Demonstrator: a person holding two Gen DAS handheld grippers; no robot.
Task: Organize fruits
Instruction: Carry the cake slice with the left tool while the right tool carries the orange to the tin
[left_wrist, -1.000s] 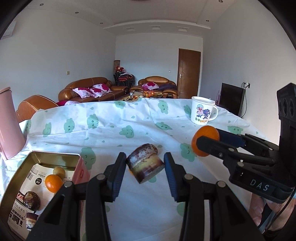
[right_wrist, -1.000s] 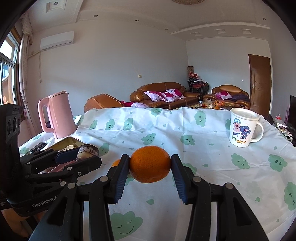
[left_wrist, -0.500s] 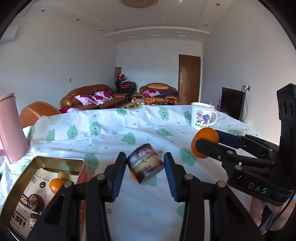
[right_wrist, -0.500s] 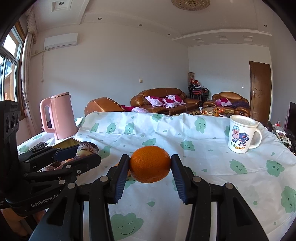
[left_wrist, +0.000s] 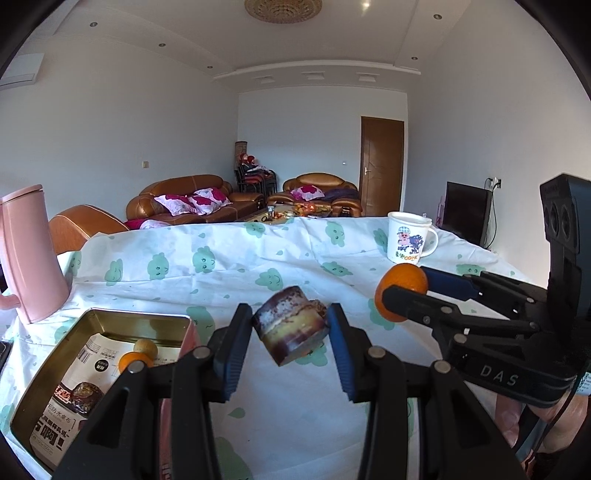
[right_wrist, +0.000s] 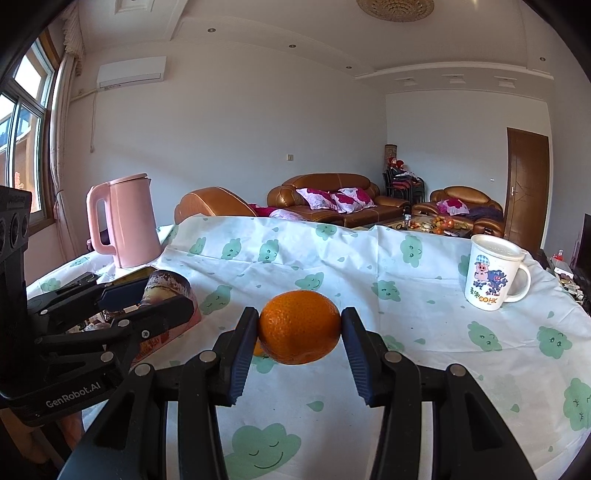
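My left gripper (left_wrist: 290, 328) is shut on a short purple-and-yellow sugarcane chunk (left_wrist: 290, 325), held above the tablecloth. My right gripper (right_wrist: 299, 326) is shut on a large orange (right_wrist: 299, 326), also held above the cloth. The orange (left_wrist: 400, 297) and right gripper show at the right of the left wrist view. The chunk (right_wrist: 166, 286) and left gripper show at the left of the right wrist view. An open metal tin (left_wrist: 48, 402) at lower left holds a small orange (left_wrist: 129, 360), a round yellowish fruit (left_wrist: 144, 347) and printed packets.
A pink kettle (right_wrist: 127, 221) stands at the table's far left. A white cartoon mug (right_wrist: 491, 273) stands at the right. Another small orange (right_wrist: 258, 350) lies on the cloth under the held orange. Sofas, a door and a television stand beyond the table.
Both grippers have lifted slightly with their loads, so the table sits lower in both views and more ceiling shows. Both grips are unchanged.
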